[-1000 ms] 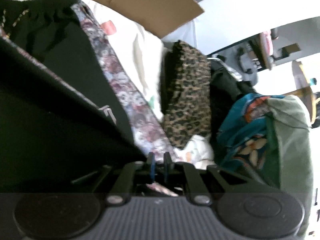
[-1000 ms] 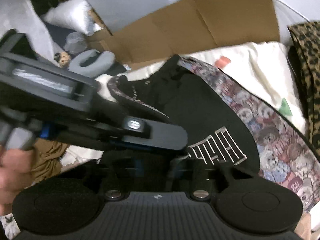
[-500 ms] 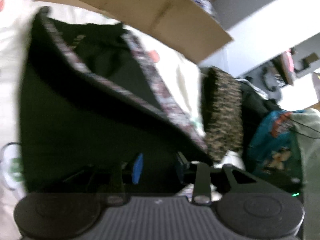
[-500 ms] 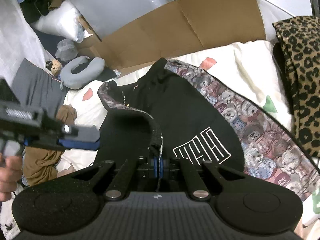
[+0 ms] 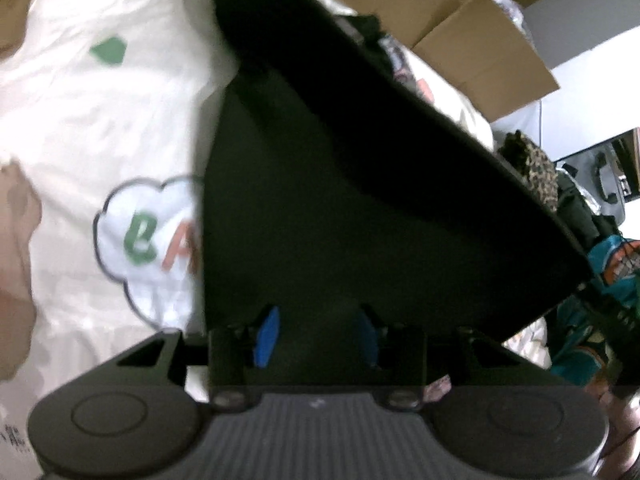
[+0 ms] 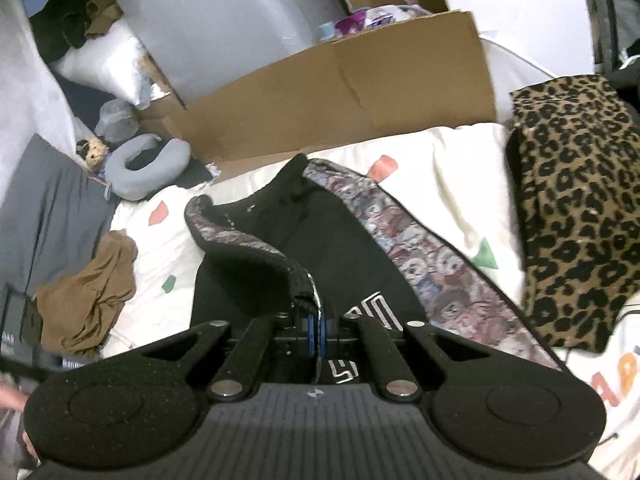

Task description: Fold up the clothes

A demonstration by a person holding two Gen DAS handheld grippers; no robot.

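1. White sheet [image 6: 448, 184] with coloured patches covers the bed; a flattened cardboard box [image 6: 340, 92] stands behind it.
2. Black garment [image 6: 320, 240], large and dark, lies on the sheet mid-bed. Patterned bear-print panel runs down its right edge; white lettering shows near the bottom hem. Fabric reads heavy, holds a stiff curl where raised.
3. Leopard-print cloth [image 6: 576, 208] stacked at the right, near but apart from the garment. Brown cloth [image 6: 92, 292] heaped at the left, well apart.
4. Right gripper [image 6: 316, 332]: fingers pressed together on a lifted edge of the black garment; the edge arches up off the body, inner patterned side showing.
5. Left gripper [image 5: 316, 336]: blue pads stand apart, nothing between them, black fabric right ahead. View is blurred.
6. Step, by my reading: a fold in progress, one side raised over the body. Next move likely calls for the open left gripper to take a second hold along the same edge so it carries across level, then lay it down without bunching.
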